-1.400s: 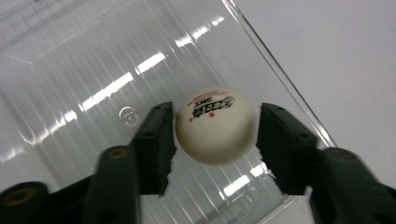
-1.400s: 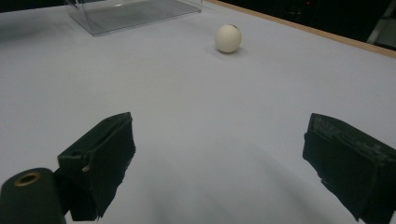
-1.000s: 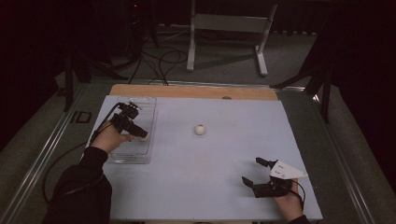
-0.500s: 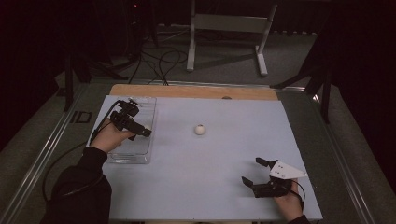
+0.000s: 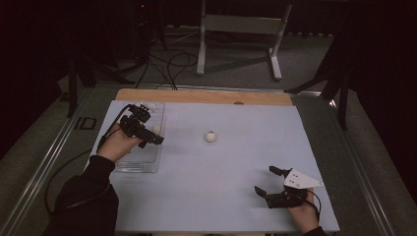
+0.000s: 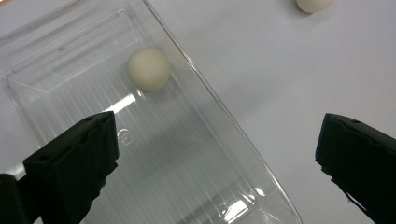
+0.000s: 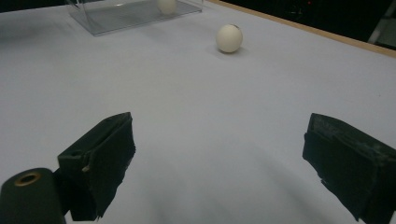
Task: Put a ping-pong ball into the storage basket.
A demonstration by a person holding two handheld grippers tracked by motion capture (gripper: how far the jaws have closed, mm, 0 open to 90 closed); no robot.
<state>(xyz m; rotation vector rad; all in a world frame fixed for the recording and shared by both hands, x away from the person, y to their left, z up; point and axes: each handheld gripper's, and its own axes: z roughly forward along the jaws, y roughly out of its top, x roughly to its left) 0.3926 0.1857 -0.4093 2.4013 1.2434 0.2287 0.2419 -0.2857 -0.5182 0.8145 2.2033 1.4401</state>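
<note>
A clear plastic tray [image 5: 140, 162] lies at the table's left, and a white ball [image 5: 156, 129] rests loose inside it [image 6: 148, 68]. My left gripper [image 5: 158, 139] hovers over the tray [image 6: 224, 116]. Its jaws have just been opening and now stand wide apart with nothing between them [image 6: 219, 154]. A second white ball [image 5: 210, 136] sits on the pale table mat near the middle [image 7: 229, 38]. My right gripper [image 5: 264, 179] rests open near the front right, pointing toward that ball [image 7: 219, 158], well short of it.
A wooden strip [image 5: 206, 97] runs along the mat's far edge. A cable [image 5: 64, 169] trails from the left gripper off the table's left side. Beyond the table stands a metal stand [image 5: 236, 29] on a dark floor with more cables.
The left gripper has risen a little over the tray, and its jaws look wider. A white ball now lies free in the tray beside it. The right gripper has not moved.
</note>
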